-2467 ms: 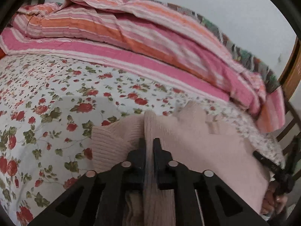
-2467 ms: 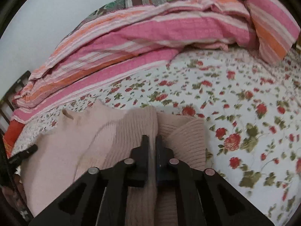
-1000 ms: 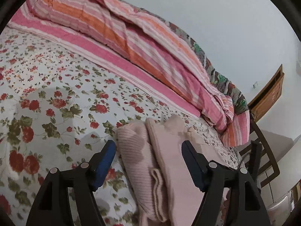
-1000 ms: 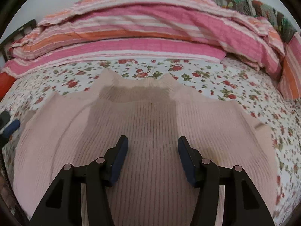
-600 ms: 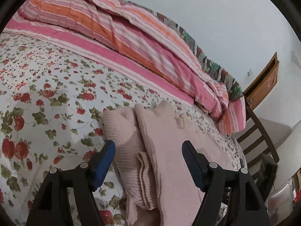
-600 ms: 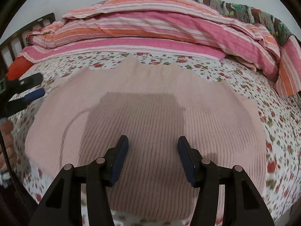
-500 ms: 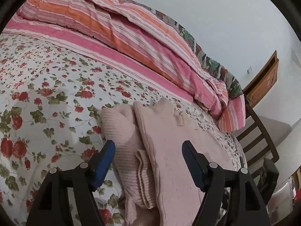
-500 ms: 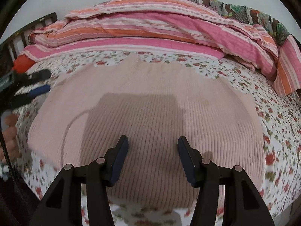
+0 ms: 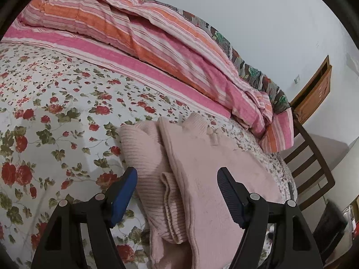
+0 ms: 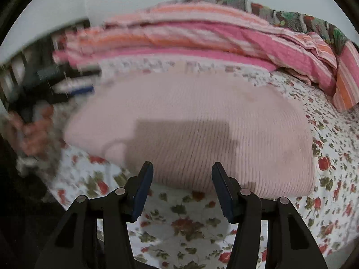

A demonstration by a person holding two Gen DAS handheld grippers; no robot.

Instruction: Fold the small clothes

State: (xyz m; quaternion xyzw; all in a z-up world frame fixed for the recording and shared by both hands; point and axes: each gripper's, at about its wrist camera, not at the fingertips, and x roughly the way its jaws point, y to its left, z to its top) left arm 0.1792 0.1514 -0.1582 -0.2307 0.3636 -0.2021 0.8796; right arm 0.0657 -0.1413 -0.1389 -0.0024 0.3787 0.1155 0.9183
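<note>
A pale pink ribbed sweater [image 9: 202, 170] lies folded on the floral bedsheet [image 9: 49, 121], its sleeve tucked along its left edge. My left gripper [image 9: 177, 192] is open and empty, held just above the sweater's near left part. In the right wrist view the sweater [image 10: 202, 123] is a flat folded rectangle. My right gripper [image 10: 182, 187] is open and empty, at the sweater's near edge. The left gripper [image 10: 67, 85] also shows there, blurred, at the far left with the hand that holds it.
A pink and orange striped quilt [image 9: 139, 38] is piled along the far side of the bed, against the wall. A wooden chair [image 9: 314, 163] stands off the bed's right end. The bed's near edge [image 10: 179, 260] is just under the right gripper.
Both grippers let go of the sweater and opened. The right gripper has since pulled back toward the bed's near edge, and its view is now blurred. The left gripper has barely moved.
</note>
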